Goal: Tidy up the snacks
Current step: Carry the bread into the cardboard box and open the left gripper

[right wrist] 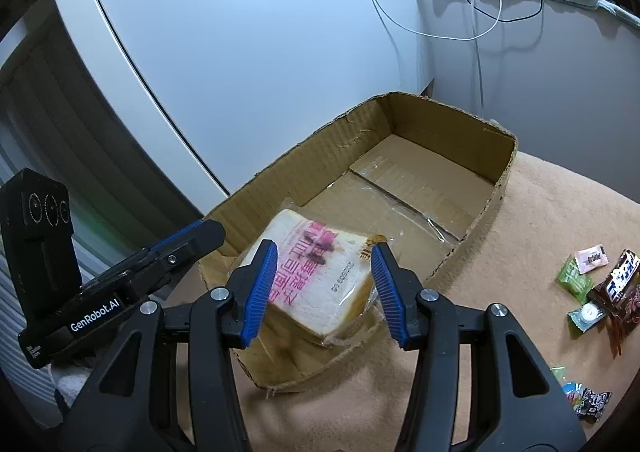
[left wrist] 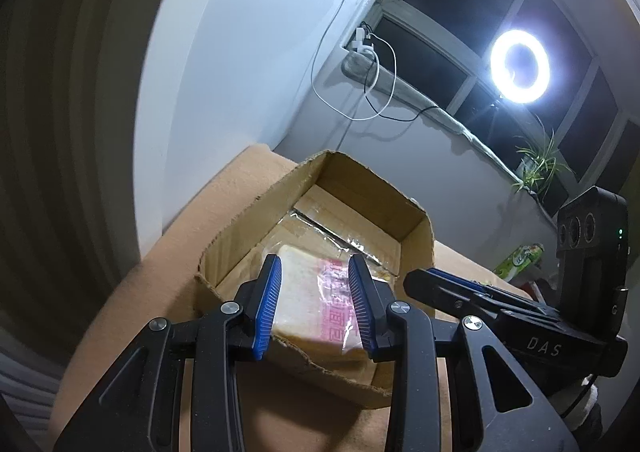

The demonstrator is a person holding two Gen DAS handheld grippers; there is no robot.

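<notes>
A packet of sliced bread (left wrist: 312, 300) (right wrist: 316, 276) in clear wrap with pink print is tilted over the near end of an open cardboard box (left wrist: 360, 188) (right wrist: 440, 124), its lower edge above the torn front wall. My left gripper (left wrist: 315, 260) is shut on it, both blue pads pressed against the packet. My right gripper (right wrist: 324, 246) grips the same packet from the other side. Each wrist view also shows the other gripper beside the bread: the right gripper (left wrist: 416, 278) and the left gripper (right wrist: 212, 230). The rest of the box floor is bare, taped cardboard.
The box stands on a beige cloth (right wrist: 540, 212) against a white wall. Several small wrapped snacks lie on the cloth to the right, among them a brown chocolate bar (right wrist: 618, 284) and a green packet (right wrist: 572, 280). A ring light (left wrist: 520, 66) and cables hang behind.
</notes>
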